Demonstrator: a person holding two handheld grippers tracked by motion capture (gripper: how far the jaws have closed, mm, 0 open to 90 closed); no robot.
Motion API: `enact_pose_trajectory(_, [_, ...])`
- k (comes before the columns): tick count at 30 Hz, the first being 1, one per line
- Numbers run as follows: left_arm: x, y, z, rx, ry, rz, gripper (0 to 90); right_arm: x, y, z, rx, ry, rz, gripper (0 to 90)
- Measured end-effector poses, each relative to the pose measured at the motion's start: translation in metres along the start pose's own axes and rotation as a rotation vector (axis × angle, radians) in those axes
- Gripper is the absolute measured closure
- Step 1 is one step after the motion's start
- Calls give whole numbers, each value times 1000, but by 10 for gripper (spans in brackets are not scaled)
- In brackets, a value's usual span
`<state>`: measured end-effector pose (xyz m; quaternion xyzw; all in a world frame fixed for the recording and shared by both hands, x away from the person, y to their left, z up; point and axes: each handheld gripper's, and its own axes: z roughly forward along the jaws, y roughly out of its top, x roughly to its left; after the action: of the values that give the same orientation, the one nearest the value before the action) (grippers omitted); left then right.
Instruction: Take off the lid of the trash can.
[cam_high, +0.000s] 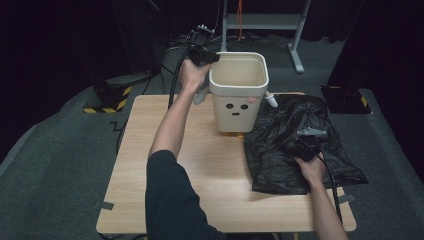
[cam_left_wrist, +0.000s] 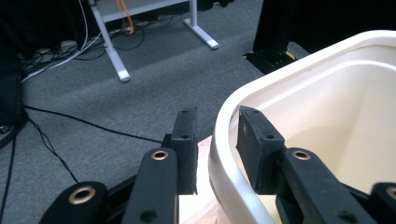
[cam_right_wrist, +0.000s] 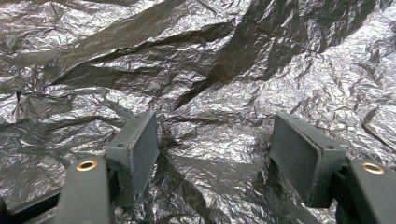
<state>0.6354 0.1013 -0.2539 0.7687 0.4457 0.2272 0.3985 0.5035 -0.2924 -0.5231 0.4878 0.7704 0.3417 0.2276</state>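
At worktop (cam_high: 200, 170) rear: left gripper (cam_left_wrist: 215, 140) straddling cream bin (cam_high: 239, 95) rim, pads not yet pressing; right gripper (cam_right_wrist: 215, 149) hovering wide open, empty, over black bag (cam_high: 290, 145) beside bin.

Dim room, lit tabletop, glare on plastic

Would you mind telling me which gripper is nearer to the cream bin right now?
Left. The left gripper straddles the cream bin's rim, one jaw outside and one inside. The right gripper sits apart from the bin, over the black plastic bag, jaws open.
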Motion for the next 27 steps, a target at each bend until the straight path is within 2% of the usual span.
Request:
enact_pose_trajectory(5, [-1,-1,2,3,-8,-6,707,0,0,0,-1,2,0,319])
enact_pose_trajectory(13, [-2,-1,3,24,5,0,770,0,0,0,-1,2,1,318])
enact_pose_trajectory(27, [-4,-1,2,29,16,-17,787,0,0,0,0,0,1,319])
